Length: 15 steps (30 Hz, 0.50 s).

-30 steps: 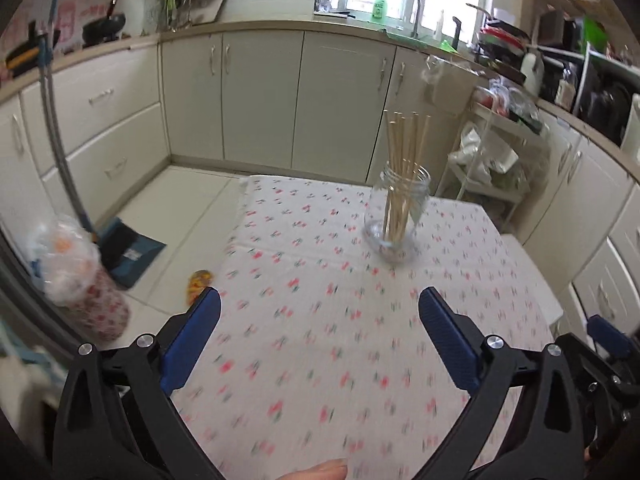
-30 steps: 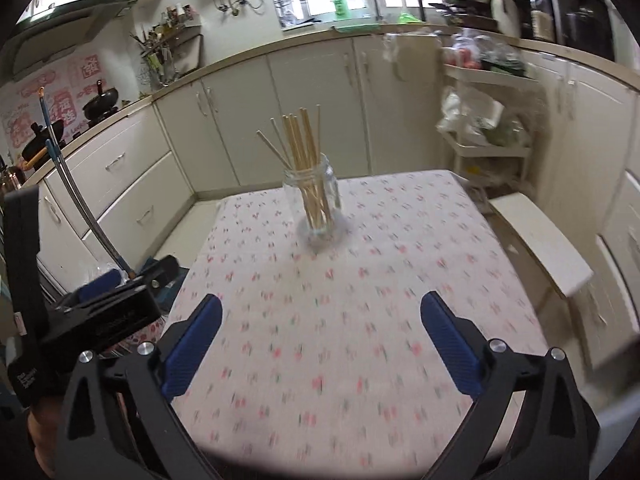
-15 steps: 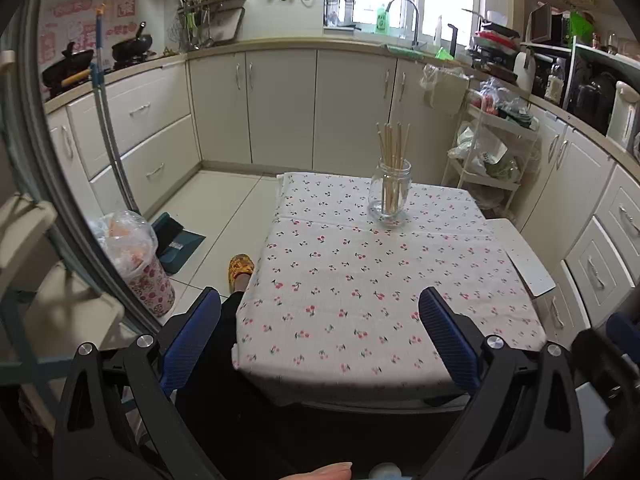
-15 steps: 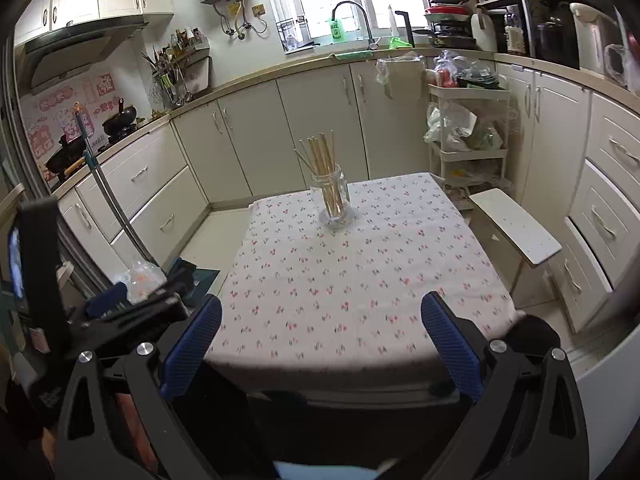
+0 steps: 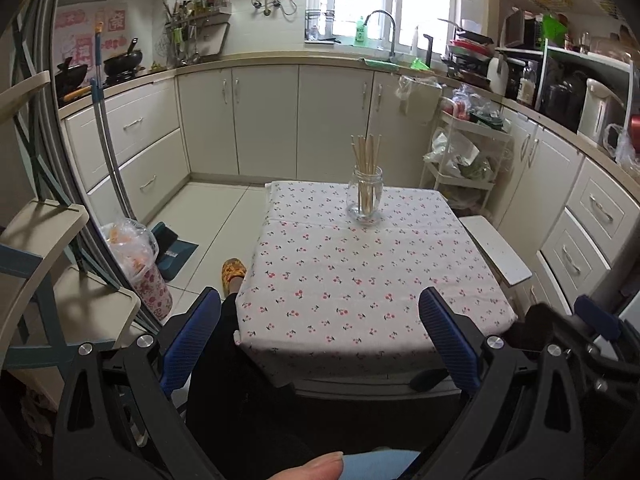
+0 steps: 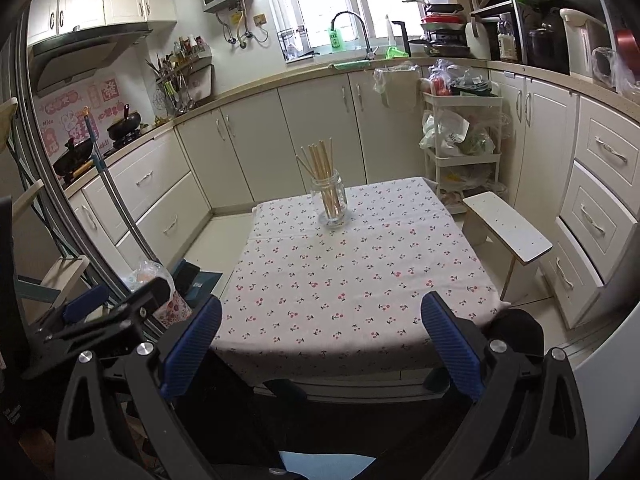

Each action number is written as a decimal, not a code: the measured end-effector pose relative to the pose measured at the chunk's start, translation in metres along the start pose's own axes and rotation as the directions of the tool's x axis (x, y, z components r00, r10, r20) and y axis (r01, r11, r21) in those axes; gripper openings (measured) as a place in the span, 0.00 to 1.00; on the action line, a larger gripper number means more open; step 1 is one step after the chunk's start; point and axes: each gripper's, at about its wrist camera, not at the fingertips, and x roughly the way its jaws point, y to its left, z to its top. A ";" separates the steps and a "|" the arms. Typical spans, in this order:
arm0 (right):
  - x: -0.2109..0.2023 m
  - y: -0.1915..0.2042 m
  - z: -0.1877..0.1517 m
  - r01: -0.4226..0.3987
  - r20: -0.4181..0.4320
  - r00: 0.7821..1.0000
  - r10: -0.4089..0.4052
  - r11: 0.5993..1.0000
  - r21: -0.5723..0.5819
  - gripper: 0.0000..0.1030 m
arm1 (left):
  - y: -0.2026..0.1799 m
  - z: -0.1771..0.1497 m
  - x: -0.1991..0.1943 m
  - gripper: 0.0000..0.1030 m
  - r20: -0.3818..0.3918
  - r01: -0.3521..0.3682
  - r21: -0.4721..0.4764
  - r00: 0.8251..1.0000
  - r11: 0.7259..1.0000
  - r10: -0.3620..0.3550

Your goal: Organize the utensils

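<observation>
A clear glass jar (image 5: pixel 364 197) stands upright near the far edge of a table with a cherry-print cloth (image 5: pixel 360 280). Several wooden chopsticks (image 5: pixel 366 152) stand in the jar. The jar (image 6: pixel 332 202) and chopsticks (image 6: pixel 319 160) also show in the right wrist view, on the cloth (image 6: pixel 352 276). My left gripper (image 5: pixel 319 336) is open and empty, held back from the table's near edge. My right gripper (image 6: pixel 320 340) is open and empty, also short of the near edge. The left gripper's body (image 6: pixel 100 316) shows at lower left in the right wrist view.
A white stool (image 6: pixel 506 230) stands right of the table. A white cart (image 6: pixel 460 148) with bags is behind it. Cabinets line the walls. A bagged bin (image 5: pixel 140 264), dustpan (image 5: pixel 174 248) and mop handle (image 5: pixel 108 152) are on the left. A yellow slipper (image 5: pixel 233 272) lies by the table's left edge.
Both grippers have pulled well back from over the table; the jar is now far off and the table's near edge is in view. Both stayed open.
</observation>
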 end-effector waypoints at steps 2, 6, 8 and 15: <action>-0.002 0.000 0.000 0.001 0.006 1.000 -0.001 1.000 0.002 0.93 | 0.001 0.001 -0.003 0.93 0.007 -0.018 0.002 1.000 1.000 0.018; -0.004 0.000 0.000 -0.001 0.006 1.000 0.001 1.000 0.003 0.93 | 0.005 0.003 -0.006 0.93 0.027 -0.025 -0.018 0.999 1.000 0.025; -0.004 0.001 0.000 -0.002 0.006 1.000 0.002 1.000 0.000 0.93 | 0.006 0.004 -0.006 0.93 0.025 -0.026 -0.025 0.999 0.999 0.027; -0.010 0.005 -0.002 -0.012 0.004 1.000 0.012 1.000 -0.008 0.93 | 0.010 0.005 -0.007 0.93 0.028 -0.036 -0.044 0.999 0.998 0.038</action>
